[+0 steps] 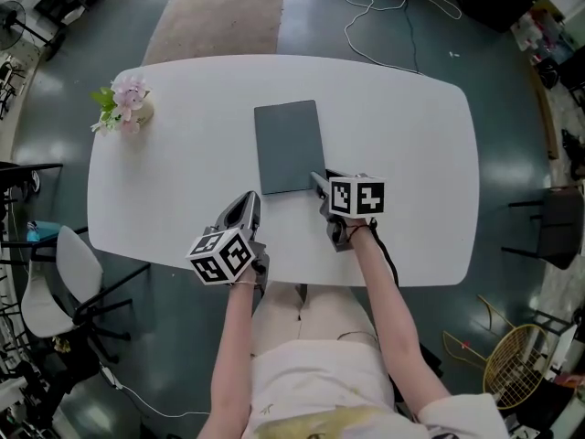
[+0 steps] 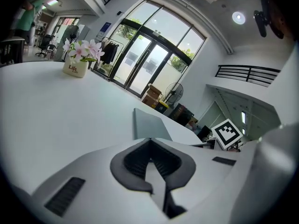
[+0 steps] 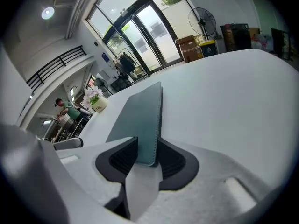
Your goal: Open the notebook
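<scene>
right gripper view: notebook [image 3: 140, 118] corner btwn parted rt tongs [image 3: 148, 149].

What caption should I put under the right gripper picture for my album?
Right gripper, fingers apart, straddles the near corner of the closed grey notebook lying flat on the white table.

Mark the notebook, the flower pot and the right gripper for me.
notebook [image 1: 290, 146]: head view, centre of its closed cover.
flower pot [image 2: 74, 68]: left gripper view, front face of the pot.
right gripper [image 3: 147, 149]: right gripper view, midway between its jaws.
</scene>
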Demonstrator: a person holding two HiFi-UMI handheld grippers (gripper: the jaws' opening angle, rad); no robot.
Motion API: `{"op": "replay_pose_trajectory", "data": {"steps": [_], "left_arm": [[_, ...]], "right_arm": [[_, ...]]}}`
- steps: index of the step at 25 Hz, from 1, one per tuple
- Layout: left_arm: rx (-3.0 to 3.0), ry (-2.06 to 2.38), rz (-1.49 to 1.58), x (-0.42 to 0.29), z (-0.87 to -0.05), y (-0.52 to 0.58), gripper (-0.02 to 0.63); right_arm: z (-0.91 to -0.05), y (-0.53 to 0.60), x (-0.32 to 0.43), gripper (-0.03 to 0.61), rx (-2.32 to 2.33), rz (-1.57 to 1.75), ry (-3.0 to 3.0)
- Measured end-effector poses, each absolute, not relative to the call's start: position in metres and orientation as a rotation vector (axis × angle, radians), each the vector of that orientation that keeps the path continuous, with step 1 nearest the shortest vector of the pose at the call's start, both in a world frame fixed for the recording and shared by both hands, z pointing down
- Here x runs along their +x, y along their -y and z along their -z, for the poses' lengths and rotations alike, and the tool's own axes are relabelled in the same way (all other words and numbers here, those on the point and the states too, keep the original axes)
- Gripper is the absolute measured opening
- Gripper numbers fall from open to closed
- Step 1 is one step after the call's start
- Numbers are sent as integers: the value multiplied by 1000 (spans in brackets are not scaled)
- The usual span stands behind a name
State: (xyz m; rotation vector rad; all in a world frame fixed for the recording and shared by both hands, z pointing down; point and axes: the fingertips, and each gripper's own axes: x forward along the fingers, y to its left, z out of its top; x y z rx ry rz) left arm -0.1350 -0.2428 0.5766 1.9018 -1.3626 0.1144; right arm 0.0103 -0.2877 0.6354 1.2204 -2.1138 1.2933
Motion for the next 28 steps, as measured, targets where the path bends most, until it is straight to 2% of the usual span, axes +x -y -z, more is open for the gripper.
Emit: {"op": "replay_pose_trajectory", "data": {"steps": [14, 28], "left_arm": [[1873, 1401, -68, -135, -570, 233, -2], [1857, 1510, 20, -136, -546, 214, -2]], "right_arm": [[-626, 289, 16, 67, 1215, -1340, 2135], [-586, 283, 4, 41, 1253, -1302, 2271]]}}
